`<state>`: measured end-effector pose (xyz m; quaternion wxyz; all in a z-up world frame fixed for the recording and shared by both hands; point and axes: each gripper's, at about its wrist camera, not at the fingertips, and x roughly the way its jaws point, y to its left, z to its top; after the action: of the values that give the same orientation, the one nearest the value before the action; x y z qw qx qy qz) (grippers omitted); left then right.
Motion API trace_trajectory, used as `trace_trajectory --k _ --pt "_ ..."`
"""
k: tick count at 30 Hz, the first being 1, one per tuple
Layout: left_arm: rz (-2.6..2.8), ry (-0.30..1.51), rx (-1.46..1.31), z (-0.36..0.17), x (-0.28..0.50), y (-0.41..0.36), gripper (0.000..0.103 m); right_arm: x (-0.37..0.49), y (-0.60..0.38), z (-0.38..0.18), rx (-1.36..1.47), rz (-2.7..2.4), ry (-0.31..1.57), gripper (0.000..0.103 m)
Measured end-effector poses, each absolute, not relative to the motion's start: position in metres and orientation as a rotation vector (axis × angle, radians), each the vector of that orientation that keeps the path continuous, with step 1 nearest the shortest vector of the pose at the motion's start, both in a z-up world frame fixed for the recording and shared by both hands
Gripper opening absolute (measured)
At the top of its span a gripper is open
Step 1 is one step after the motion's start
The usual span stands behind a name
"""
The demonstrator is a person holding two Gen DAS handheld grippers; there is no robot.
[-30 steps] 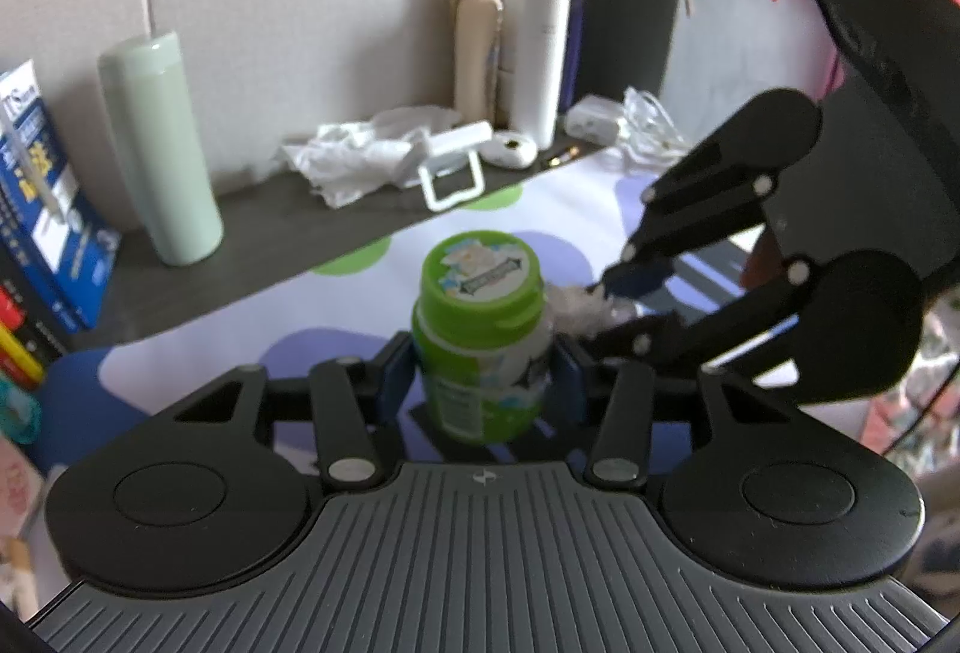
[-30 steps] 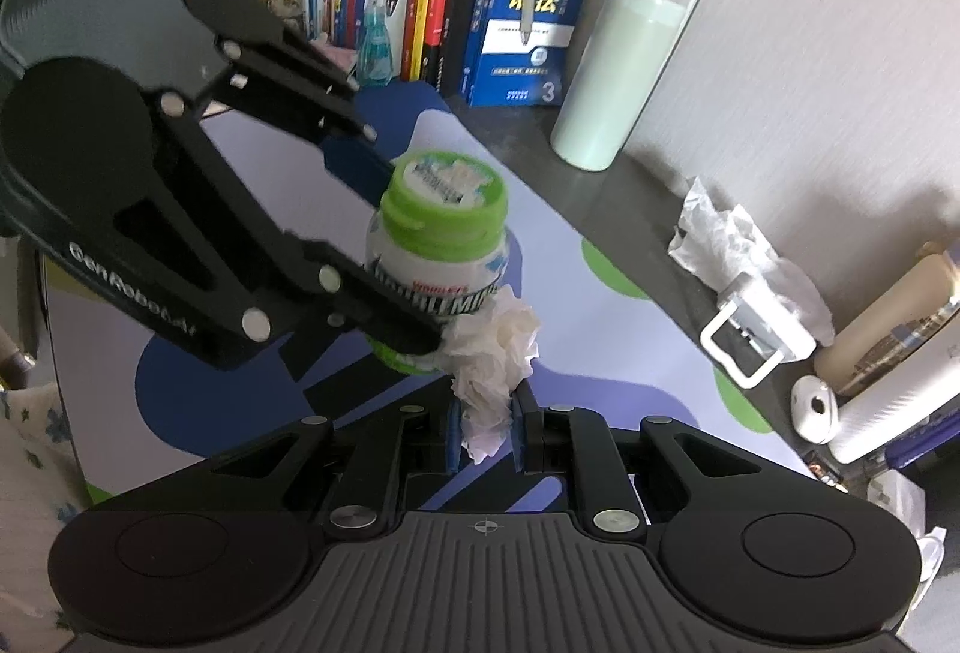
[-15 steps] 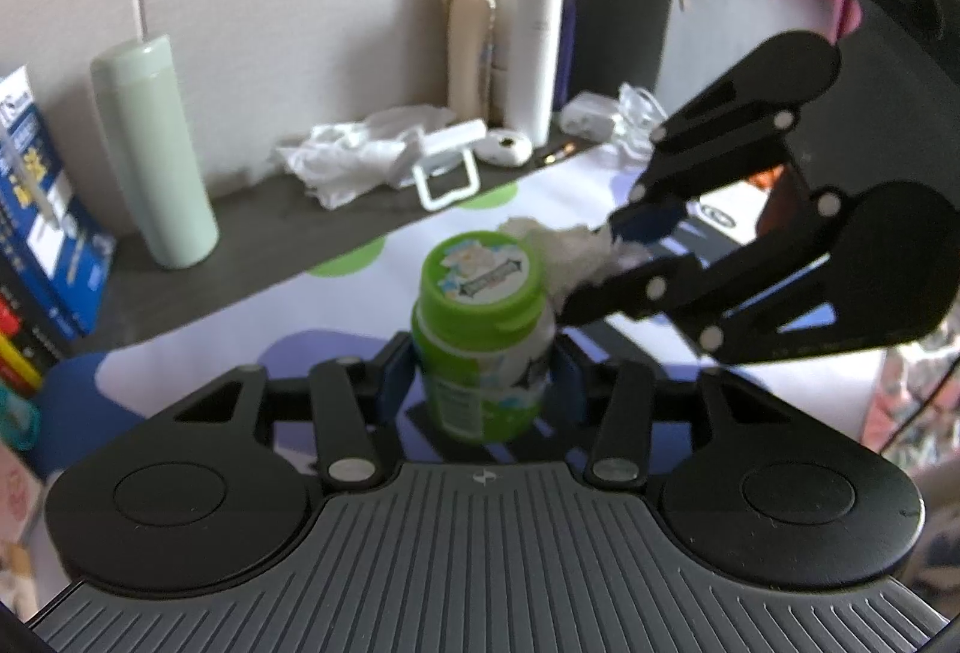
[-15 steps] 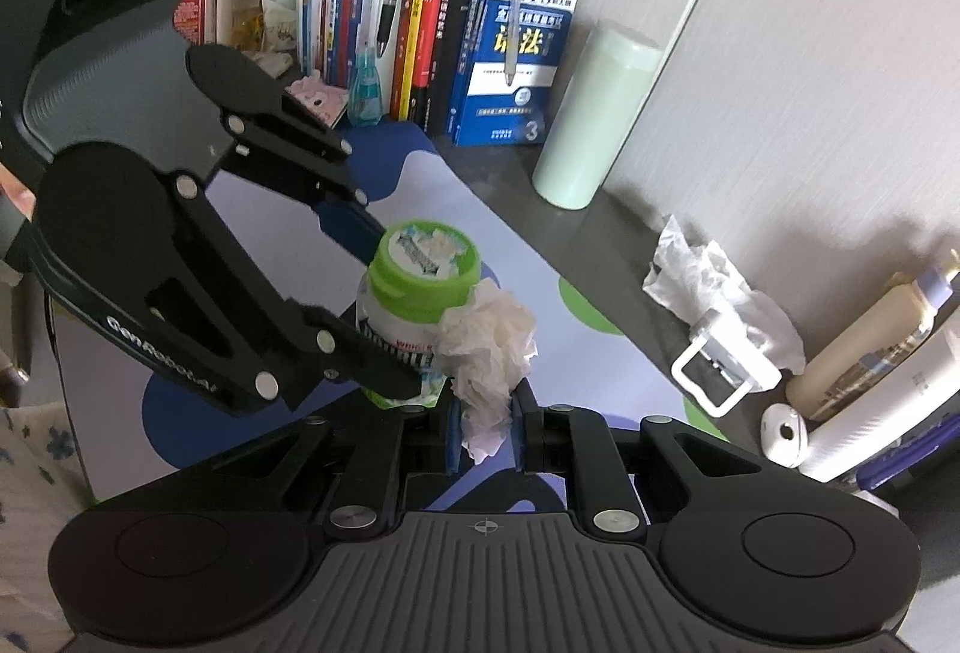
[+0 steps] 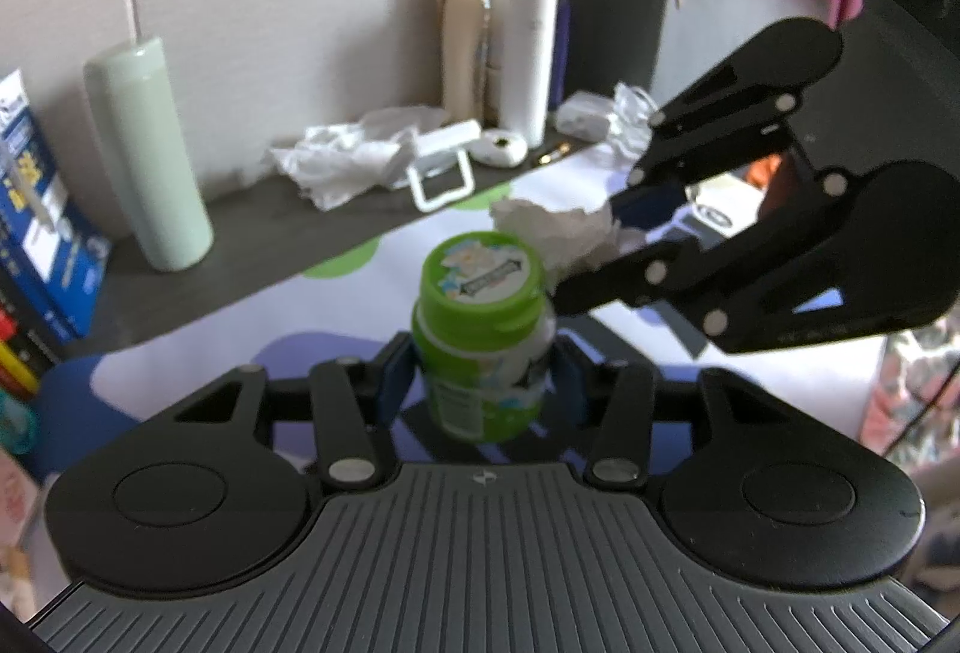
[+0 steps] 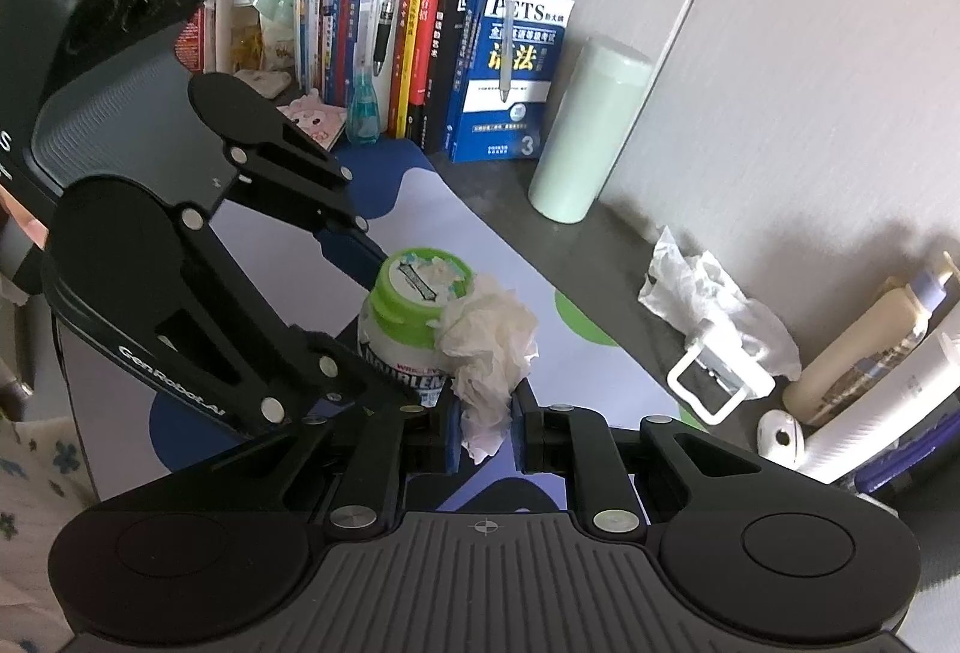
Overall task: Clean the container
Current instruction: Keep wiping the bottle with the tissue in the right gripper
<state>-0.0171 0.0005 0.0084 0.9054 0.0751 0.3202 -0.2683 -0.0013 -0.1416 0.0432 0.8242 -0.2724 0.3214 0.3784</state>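
The left hand-held gripper (image 5: 483,383) is clamped on the green-capped container (image 5: 483,329), holding it upright just above the patterned mat on the bench (image 5: 288,233). The right hand-held gripper (image 6: 485,425) pinches a crumpled tissue (image 6: 489,347) against the cap's edge. Wiping looks to be under way; the next move probably calls for dragging the tissue across the lid while the left grip holds firm.

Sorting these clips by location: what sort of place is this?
Probably a home study desk: a row of books against the wall, lotion bottles beside a mint-green tumbler, and a patterned desk mat.
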Motion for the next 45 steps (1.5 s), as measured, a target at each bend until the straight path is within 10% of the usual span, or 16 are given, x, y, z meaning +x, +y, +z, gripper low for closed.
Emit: trace_trajectory --k 45 --pt "-0.543 0.635 0.129 0.013 -0.023 0.004 0.047 -0.002 -0.134 0.021 -0.628 0.813 0.747 0.015"
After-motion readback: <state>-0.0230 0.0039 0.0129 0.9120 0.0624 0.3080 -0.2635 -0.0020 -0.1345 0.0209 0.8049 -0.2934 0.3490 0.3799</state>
